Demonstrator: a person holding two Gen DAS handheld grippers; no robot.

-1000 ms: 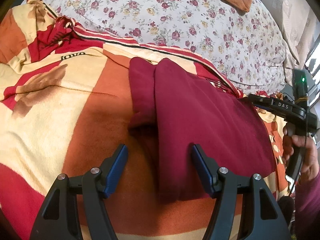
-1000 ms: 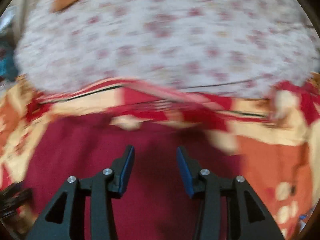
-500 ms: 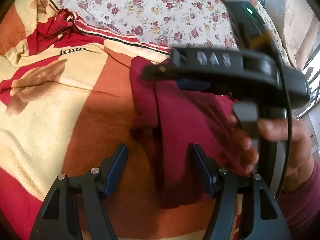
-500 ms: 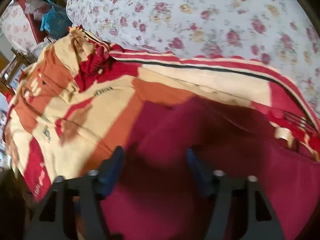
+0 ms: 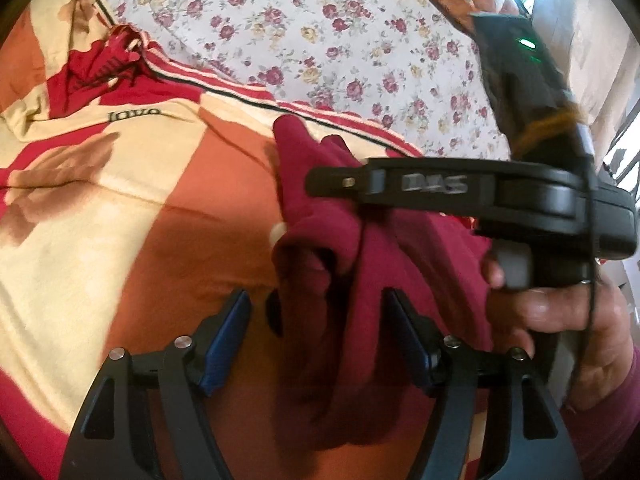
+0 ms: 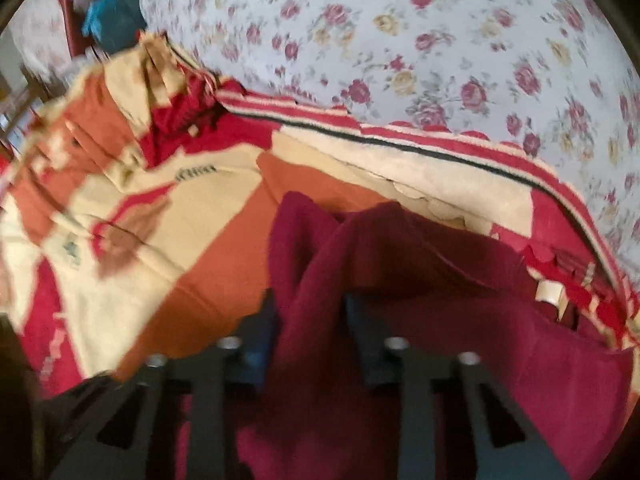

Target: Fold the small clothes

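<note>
since half a second ago the right gripper (image 6: 310, 312) has closed in on the maroon garment (image 5: 384, 256) and bunched a fold up off the patterned blanket (image 5: 120, 208); its fingers look clenched on the cloth, though that view is blurry. left gripper (image 5: 316, 320) hangs released, jaws spread either side of the garment's near edge. floral bedsheet (image 5: 320, 28) lies beyond the blanket.

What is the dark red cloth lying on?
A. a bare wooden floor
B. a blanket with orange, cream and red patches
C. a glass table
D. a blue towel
B: the dark red cloth lies on the patchy orange, cream and red blanket, with a flowery sheet behind it.
</note>
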